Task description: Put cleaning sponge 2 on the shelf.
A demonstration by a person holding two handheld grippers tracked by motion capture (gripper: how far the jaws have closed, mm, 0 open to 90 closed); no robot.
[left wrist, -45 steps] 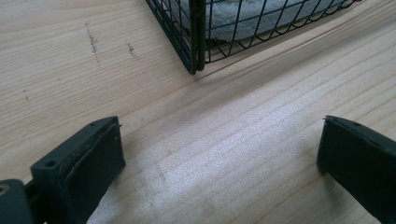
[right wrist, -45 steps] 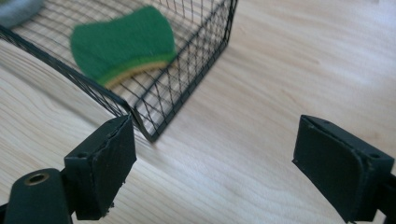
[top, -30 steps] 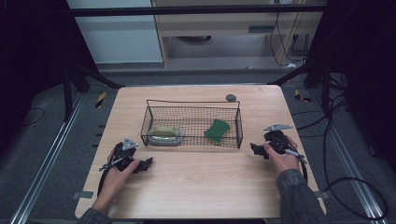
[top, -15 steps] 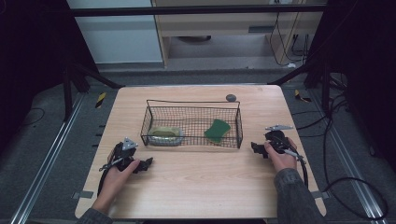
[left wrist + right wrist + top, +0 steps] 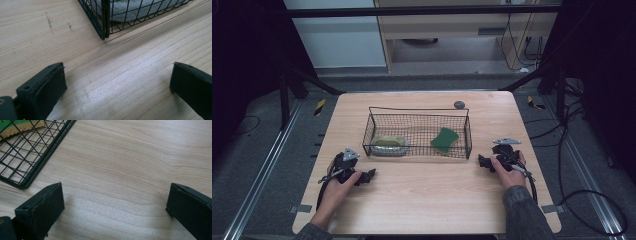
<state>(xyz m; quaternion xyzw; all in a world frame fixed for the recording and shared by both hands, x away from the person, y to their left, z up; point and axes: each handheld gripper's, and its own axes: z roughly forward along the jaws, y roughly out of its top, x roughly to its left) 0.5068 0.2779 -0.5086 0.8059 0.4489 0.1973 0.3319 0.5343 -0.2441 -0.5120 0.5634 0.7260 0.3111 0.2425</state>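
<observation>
From the high view, a black wire basket point(image 5: 371, 131) stands in the middle of the wooden tabletop point(image 5: 427, 200), with a pale cloth point(image 5: 388, 144) lying in its left end and a green sponge point(image 5: 444, 140) in its right end, the two well apart. A small dark round thing point(image 5: 459, 104) sits on the tabletop just behind the basket's far right corner. The left hand-held gripper point(image 5: 368, 175) rests on the tabletop near the basket's front left corner, and the right hand-held gripper point(image 5: 482, 162) rests just beside the basket's right end; both point inward along the basket's front. In the left gripper view, the left hand-held gripper point(image 5: 117, 85) has its jaws spread wide with bare wood between them, nothing pinched; the basket's corner point(image 5: 105, 22) stands ahead of them, apart from both, and the pale cloth point(image 5: 135, 11) shows through the mesh. In the right gripper view, the right hand-held gripper point(image 5: 115, 202) is likewise spread wide over bare wood and holds nothing; the basket's lower rim point(image 5: 37, 166) runs past the left jaw without touching it, and the sponge point(image 5: 20, 125), green on top with a yellow underside, lies inside at the upper left.
</observation>
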